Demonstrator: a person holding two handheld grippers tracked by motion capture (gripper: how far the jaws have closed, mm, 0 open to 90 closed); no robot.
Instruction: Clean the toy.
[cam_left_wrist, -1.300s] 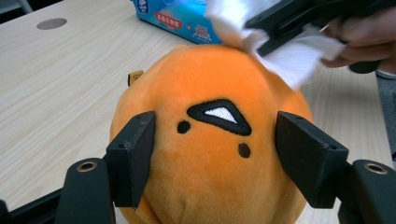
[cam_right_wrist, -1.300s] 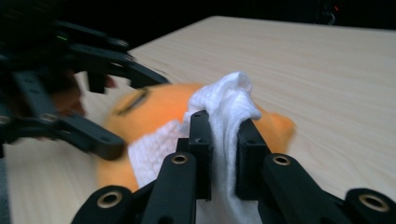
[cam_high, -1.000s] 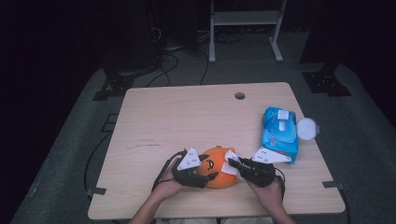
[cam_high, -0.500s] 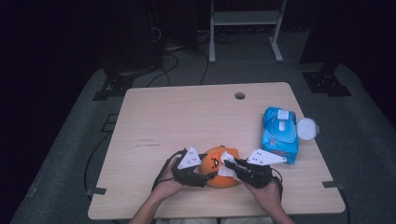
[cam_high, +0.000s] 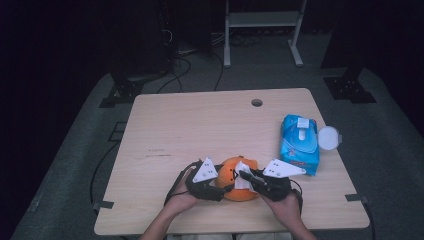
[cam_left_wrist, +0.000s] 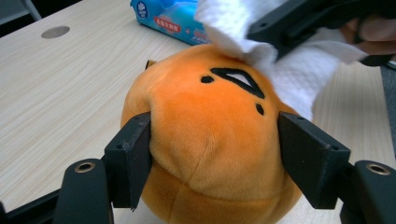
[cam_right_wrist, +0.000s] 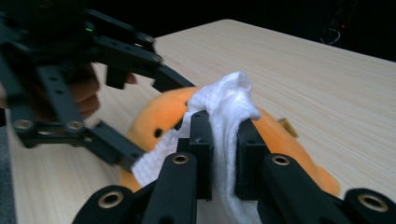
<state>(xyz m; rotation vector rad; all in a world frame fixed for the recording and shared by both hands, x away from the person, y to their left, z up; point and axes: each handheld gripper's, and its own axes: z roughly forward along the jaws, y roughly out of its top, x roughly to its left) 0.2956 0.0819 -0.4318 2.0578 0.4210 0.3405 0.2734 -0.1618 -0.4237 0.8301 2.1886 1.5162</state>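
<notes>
the orange plush toy (cam_high: 239, 179) is sat on the wooden table (cam_high: 200, 125), near the edge by the person. it is squeezed from both sides by the left gripper (cam_left_wrist: 215, 158), whose pads are pressed into its soft fur. a white wipe (cam_right_wrist: 224, 116) is pinched tight between the pads of the right gripper (cam_right_wrist: 225, 140) and is laid on top of the toy, by its stitched face. a blue pack of wipes (cam_high: 299, 142) is seen to the right of the toy, a little farther back.
</notes>
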